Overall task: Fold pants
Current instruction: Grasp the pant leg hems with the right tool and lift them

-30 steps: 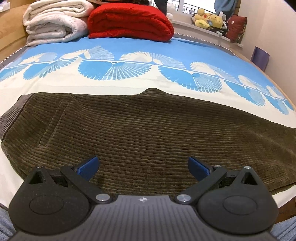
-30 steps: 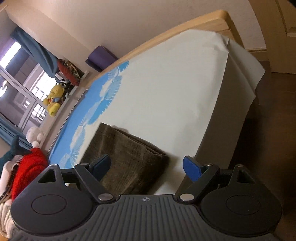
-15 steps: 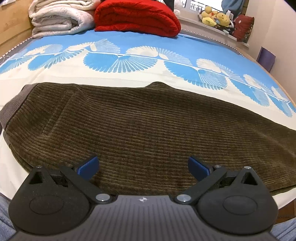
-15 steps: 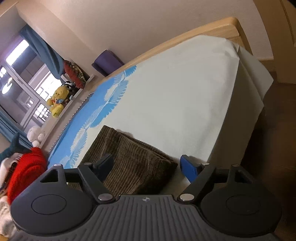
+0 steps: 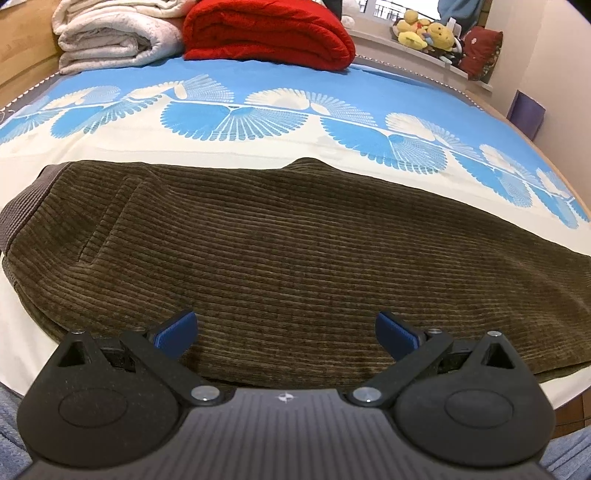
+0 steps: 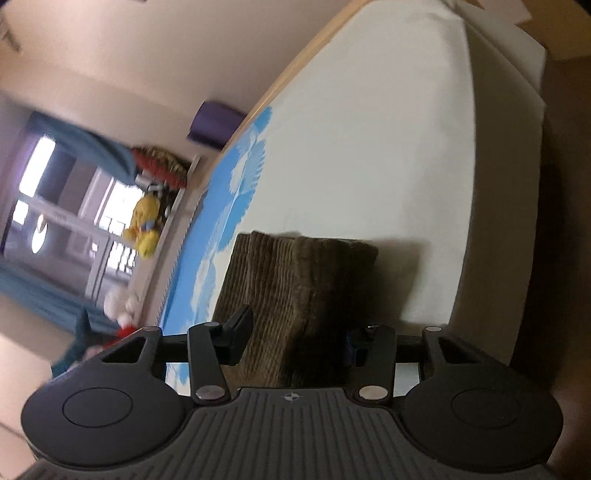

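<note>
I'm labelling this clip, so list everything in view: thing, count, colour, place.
pants: one, brown corduroy, flat across the near bed
bed sheet: one, cream with blue fans, under the pants
white blanket: one, folded, far left
red blanket: one, folded, beside the white one
plush toys: several, mostly yellow, window ledge
purple object: one, against the right wall
left claw: open, over the pants
right claw: narrowed around the leg end; grip unclear
</note>
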Motion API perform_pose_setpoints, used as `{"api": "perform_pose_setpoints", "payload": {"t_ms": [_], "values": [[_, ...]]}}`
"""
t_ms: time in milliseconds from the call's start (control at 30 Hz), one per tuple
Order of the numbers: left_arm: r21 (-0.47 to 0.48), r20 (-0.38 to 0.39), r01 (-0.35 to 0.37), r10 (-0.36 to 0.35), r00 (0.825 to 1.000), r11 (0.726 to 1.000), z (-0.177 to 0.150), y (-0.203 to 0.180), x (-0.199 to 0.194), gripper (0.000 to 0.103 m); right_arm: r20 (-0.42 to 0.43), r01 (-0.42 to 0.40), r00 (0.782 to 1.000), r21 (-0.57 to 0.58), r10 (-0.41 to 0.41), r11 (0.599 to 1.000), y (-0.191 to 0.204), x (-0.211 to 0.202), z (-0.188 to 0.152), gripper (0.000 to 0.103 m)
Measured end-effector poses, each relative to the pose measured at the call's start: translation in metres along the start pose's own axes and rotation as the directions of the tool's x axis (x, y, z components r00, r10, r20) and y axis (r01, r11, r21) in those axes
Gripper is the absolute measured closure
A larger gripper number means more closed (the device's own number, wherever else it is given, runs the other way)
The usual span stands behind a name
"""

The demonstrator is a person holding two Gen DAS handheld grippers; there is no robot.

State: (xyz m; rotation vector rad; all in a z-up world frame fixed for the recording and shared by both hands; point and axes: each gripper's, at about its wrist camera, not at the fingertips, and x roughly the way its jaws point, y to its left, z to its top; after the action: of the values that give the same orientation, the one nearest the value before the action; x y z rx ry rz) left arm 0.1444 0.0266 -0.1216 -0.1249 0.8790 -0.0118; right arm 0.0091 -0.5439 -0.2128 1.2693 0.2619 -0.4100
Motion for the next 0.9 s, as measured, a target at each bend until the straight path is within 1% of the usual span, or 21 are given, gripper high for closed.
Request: {"api": "perform_pose_setpoints", "payload": {"t_ms": [33, 67, 100, 167, 267, 333, 367, 400, 467, 533, 567, 600, 633, 667, 700, 733, 767, 800, 833, 867, 900], "values": [[-0.004, 0.0, -0.002, 0.002, 1.0, 1.0, 0.001, 0.001, 0.0, 0.0, 0.002, 0.013, 1.0, 0.015, -0.013, 1.0, 0.0, 0.001, 0.001, 0.071], [-0.008, 0.0, -0.002, 0.002, 1.0, 1.0, 0.002, 0.002, 0.0, 0.0, 0.005, 0.05, 0.999, 0.032, -0.05, 0.998, 0.0, 0.001, 0.002, 0.086], [-0.011, 0.004, -0.001, 0.001, 1.0, 1.0, 0.003, 0.004, -0.001, 0.0, 0.001, 0.082, 0.997, 0.05, -0.083, 0.995, 0.0, 0.003, 0.003, 0.086], [-0.015, 0.013, -0.003, 0.003, 1.0, 1.0, 0.005, 0.007, -0.003, 0.0, -0.009, 0.109, 0.994, 0.071, -0.109, 0.991, 0.003, 0.003, 0.004, 0.087], [-0.032, 0.007, -0.006, 0.006, 1.0, 0.999, 0.012, 0.015, -0.001, 0.0, -0.002, 0.234, 0.972, -0.017, -0.234, 0.972, 0.033, 0.007, 0.003, 0.087], [-0.057, -0.004, -0.01, 0.01, 1.0, 0.998, 0.016, 0.022, 0.001, 0.0, 0.026, 0.303, 0.953, -0.138, -0.302, 0.943, 0.069, 0.013, -0.001, 0.088], [-0.072, -0.007, -0.012, 0.012, 1.0, 0.997, 0.018, 0.026, 0.002, 0.0, 0.05, 0.314, 0.949, -0.213, -0.31, 0.925, 0.09, 0.016, -0.005, 0.088], [-0.086, -0.011, -0.012, 0.011, 1.0, 0.996, 0.02, 0.03, 0.003, 0.0, 0.079, 0.314, 0.949, -0.32, -0.305, 0.894, 0.119, 0.02, -0.015, 0.088], [-0.112, -0.013, -0.008, 0.007, 1.0, 0.994, 0.025, 0.036, 0.004, 0.0, 0.107, 0.268, 0.963, -0.507, -0.249, 0.819, 0.172, 0.027, -0.041, 0.088], [-0.128, -0.006, -0.007, 0.006, 1.0, 0.992, 0.028, 0.042, 0.002, 0.0, 0.08, 0.166, 0.985, -0.698, -0.155, 0.696, 0.231, 0.035, -0.088, 0.088], [-0.134, 0.002, -0.006, 0.006, 1.0, 0.991, 0.03, 0.044, 0.0, 0.0, 0.055, 0.109, 0.993, -0.774, -0.106, 0.623, 0.254, 0.038, -0.116, 0.088], [-0.138, 0.009, -0.005, 0.006, 1.0, 0.99, 0.03, 0.046, -0.002, 0.0, 0.018, 0.044, 0.998, -0.847, -0.054, 0.53, 0.276, 0.039, -0.149, 0.088], [-0.141, 0.014, -0.004, 0.006, 1.0, 0.99, 0.031, 0.048, -0.003, 0.0, -0.032, -0.03, 0.999, -0.907, 0.002, 0.421, 0.293, 0.039, -0.189, 0.088], [-0.143, 0.017, -0.003, 0.006, 1.0, 0.99, 0.03, 0.05, -0.005, 0.0, -0.092, -0.103, 0.995, -0.941, 0.049, 0.323, 0.302, 0.036, -0.225, 0.088], [-0.145, 0.018, -0.006, 0.009, 1.0, 0.989, 0.029, 0.052, -0.006, 0.0, -0.182, -0.196, 0.98, -0.958, 0.087, 0.21, 0.307, 0.033, -0.269, 0.088], [-0.148, 0.014, -0.013, 0.015, 1.0, 0.989, 0.027, 0.054, -0.006, 0.0, -0.263, -0.273, 0.96, -0.954, 0.092, 0.124, 0.306, 0.032, -0.304, 0.088], [-0.153, 0.01, -0.019, 0.021, 1.0, 0.988, 0.025, 0.057, -0.007, 0.0, -0.349, -0.352, 0.935, -0.935, 0.066, 0.035, 0.298, 0.032, -0.34, 0.089], [-0.158, 0.007, -0.024, 0.025, 1.0, 0.987, 0.023, 0.06, -0.008, 0.0, -0.425, -0.425, 0.905, -0.904, 0.008, -0.041, 0.287, 0.033, -0.374, 0.089], [-0.159, 0.004, -0.024, 0.025, 1.0, 0.987, 0.02, 0.063, -0.01, 0.0, -0.482, -0.488, 0.873, -0.866, -0.074, -0.107, 0.269, 0.034, -0.405, 0.089], [-0.157, 0.004, -0.025, 0.026, 1.0, 0.987, 0.017, 0.066, -0.011, 0.0, -0.514, -0.533, 0.845, -0.83, -0.148, -0.164, 0.251, 0.035, -0.428, 0.088], [-0.153, 0.005, -0.03, 0.031, 1.0, 0.988, 0.015, 0.068, -0.012, 0.0, -0.524, -0.56, 0.827, -0.801, -0.206, -0.213, 0.23, 0.032, -0.447, 0.088]]}}
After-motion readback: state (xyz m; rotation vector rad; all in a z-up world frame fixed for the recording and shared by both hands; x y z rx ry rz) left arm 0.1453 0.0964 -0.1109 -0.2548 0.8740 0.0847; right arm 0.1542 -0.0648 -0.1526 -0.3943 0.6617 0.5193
